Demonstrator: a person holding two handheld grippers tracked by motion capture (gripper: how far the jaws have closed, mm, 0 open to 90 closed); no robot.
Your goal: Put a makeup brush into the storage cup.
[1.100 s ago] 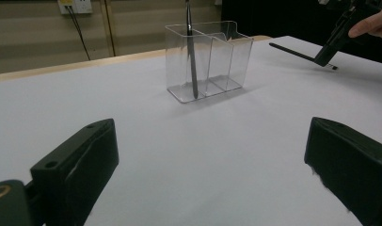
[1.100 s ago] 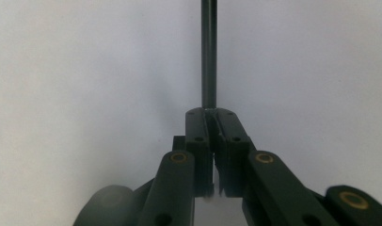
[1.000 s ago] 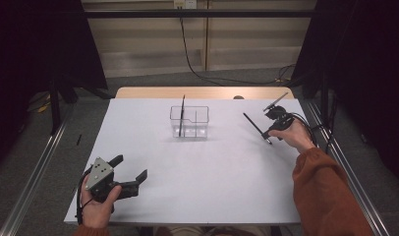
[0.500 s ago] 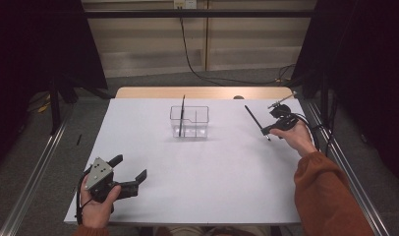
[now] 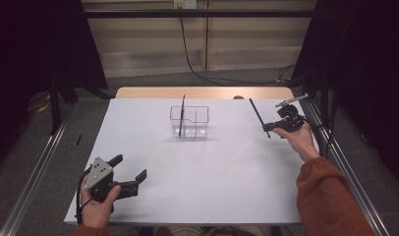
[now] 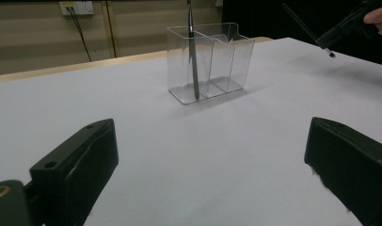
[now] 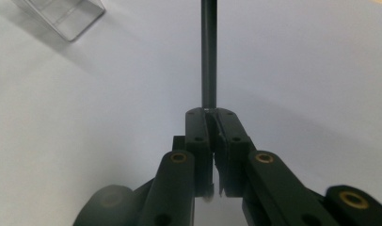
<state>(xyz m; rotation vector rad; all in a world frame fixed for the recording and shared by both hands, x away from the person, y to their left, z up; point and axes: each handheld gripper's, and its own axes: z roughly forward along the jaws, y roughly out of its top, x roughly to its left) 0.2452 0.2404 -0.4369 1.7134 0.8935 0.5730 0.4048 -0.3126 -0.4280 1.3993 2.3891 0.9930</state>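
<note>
A clear plastic holder (image 5: pixel 195 123) with compartments stands mid-table toward the back, also in the left gripper view (image 6: pixel 222 56). A black pen (image 5: pixel 182 115) stands upright in its left compartment (image 6: pixel 193 56). My right gripper (image 5: pixel 267 128) hovers at the table's right side, shut on a second black pen (image 5: pixel 258 116) that slants up and to the left. In the right gripper view the jaws (image 7: pixel 211 115) pinch that pen (image 7: pixel 208 52) at its end. My left gripper (image 5: pixel 131 168) rests near the front left, open and holding nothing (image 6: pixel 210 141).
The white tabletop (image 5: pixel 227 167) has metal rails along both sides. A bare wooden strip (image 5: pixel 202 92) runs behind it, and a cable hangs down the back wall. A corner of the holder (image 7: pixel 62 14) lies up and to the left of the right jaws.
My right gripper, with its pen, has drifted a little up and to the right in the high view. The left gripper has stayed where it was.
</note>
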